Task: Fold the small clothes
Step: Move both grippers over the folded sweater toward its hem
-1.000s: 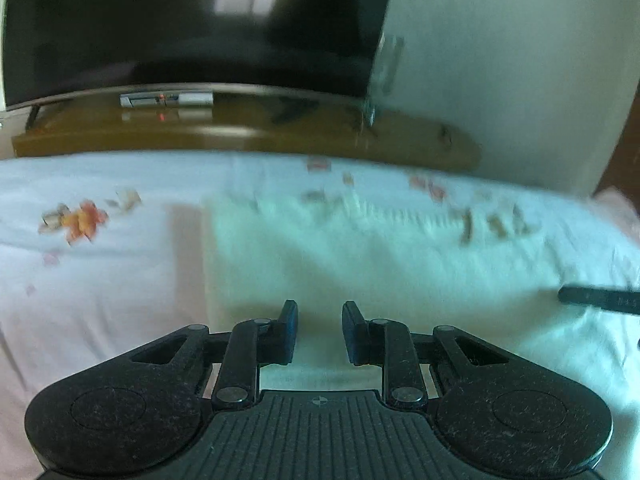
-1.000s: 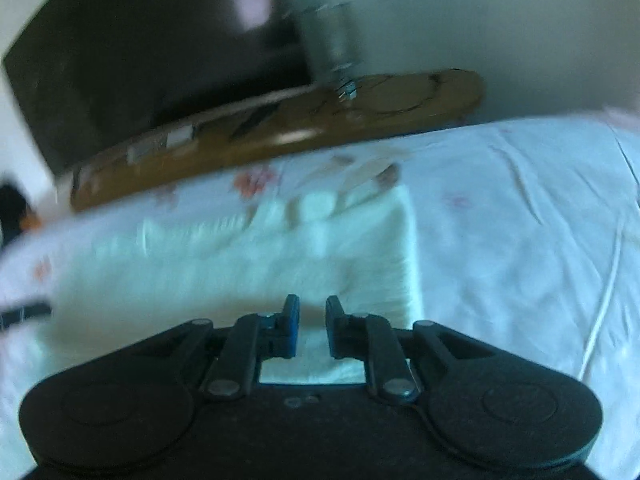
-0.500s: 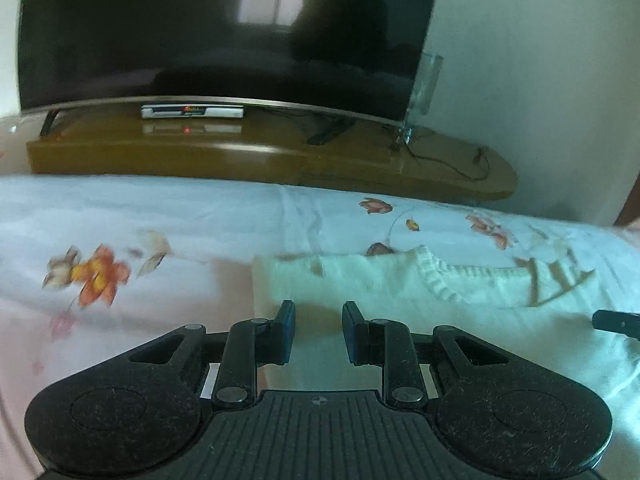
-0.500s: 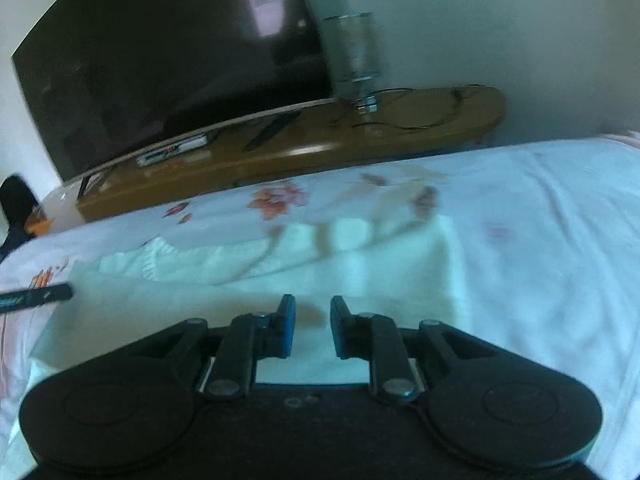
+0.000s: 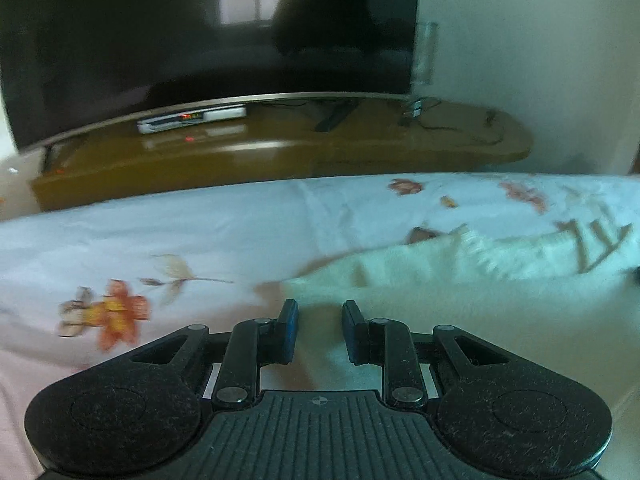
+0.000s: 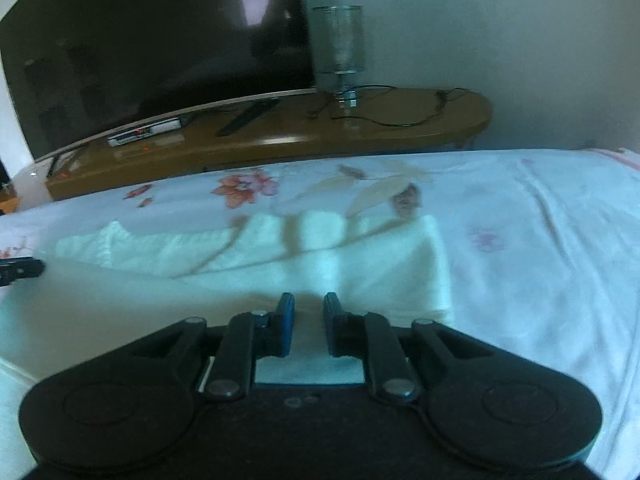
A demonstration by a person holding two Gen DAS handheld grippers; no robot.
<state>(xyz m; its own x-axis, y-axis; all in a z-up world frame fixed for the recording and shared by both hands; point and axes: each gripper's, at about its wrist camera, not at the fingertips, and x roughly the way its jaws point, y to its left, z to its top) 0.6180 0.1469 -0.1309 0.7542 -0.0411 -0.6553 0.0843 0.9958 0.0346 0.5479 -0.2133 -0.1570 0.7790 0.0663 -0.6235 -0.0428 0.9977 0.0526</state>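
We see the left gripper with a clear gap between its fingers, nothing pinched; only the left corner of the white knit garment lies under it. Right gripper has a narrower gap, and its jaws have just been closing a little, no cloth between the pads. It hangs over the garment's near edge, close to its right end. The garment lies flat on the floral bedsheet, neckline at the far side. Beyond the bed: wooden TV stand, dark TV, glass vase.
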